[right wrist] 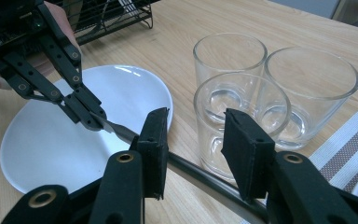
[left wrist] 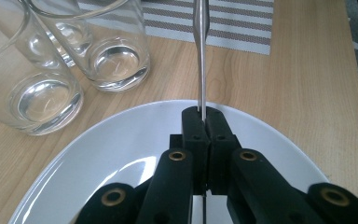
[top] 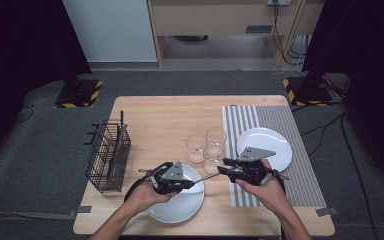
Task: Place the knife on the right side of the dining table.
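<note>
A slim metal knife (left wrist: 200, 56) is clamped by its blade end in my left gripper (left wrist: 204, 114), which is shut on it above a white plate (left wrist: 121, 140). In the high view the knife (top: 207, 176) bridges from the left gripper (top: 192, 184) to my right gripper (top: 224, 170). Seen from the right gripper view, the knife's dark handle (right wrist: 205, 179) runs low between the jaws of the right gripper (right wrist: 195, 116). Those jaws stand well apart, with no pad pressing on the handle. The left gripper (right wrist: 91, 122) holds the blade over the plate (right wrist: 51, 140).
Three empty glasses (top: 207, 145) stand close together just beyond the knife. A second white plate (top: 275, 142) lies on a striped placemat (top: 300, 170) at the right. A black wire basket (top: 107, 155) stands at the table's left edge.
</note>
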`<state>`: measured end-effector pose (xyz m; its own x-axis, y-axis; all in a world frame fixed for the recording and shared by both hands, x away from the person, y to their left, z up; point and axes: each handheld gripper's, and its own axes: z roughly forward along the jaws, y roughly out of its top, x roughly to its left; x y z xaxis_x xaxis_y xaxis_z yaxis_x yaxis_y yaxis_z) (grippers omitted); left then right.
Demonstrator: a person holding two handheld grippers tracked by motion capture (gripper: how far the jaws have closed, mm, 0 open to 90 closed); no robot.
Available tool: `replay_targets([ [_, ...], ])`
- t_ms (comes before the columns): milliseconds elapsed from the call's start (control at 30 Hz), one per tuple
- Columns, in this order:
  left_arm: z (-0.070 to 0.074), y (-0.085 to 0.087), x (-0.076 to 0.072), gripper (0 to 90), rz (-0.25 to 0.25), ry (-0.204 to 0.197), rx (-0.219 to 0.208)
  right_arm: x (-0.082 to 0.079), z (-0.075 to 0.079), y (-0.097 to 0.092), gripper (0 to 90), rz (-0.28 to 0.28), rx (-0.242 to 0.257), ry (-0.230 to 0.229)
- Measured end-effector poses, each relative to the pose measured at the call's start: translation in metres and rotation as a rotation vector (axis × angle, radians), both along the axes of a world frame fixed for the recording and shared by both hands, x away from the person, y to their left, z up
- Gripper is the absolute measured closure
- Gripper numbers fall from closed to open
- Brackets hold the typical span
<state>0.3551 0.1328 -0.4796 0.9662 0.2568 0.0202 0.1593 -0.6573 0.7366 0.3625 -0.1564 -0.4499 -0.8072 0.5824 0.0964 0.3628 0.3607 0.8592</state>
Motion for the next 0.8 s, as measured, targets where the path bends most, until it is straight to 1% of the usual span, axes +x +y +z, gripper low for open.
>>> replay_targets([
  [800,-0.0007,0.0021,-0.0007,88.9,0.003,0.000,0.004,-0.0014,-0.0091,0.0000,60.3,0.004,0.001,0.017],
])
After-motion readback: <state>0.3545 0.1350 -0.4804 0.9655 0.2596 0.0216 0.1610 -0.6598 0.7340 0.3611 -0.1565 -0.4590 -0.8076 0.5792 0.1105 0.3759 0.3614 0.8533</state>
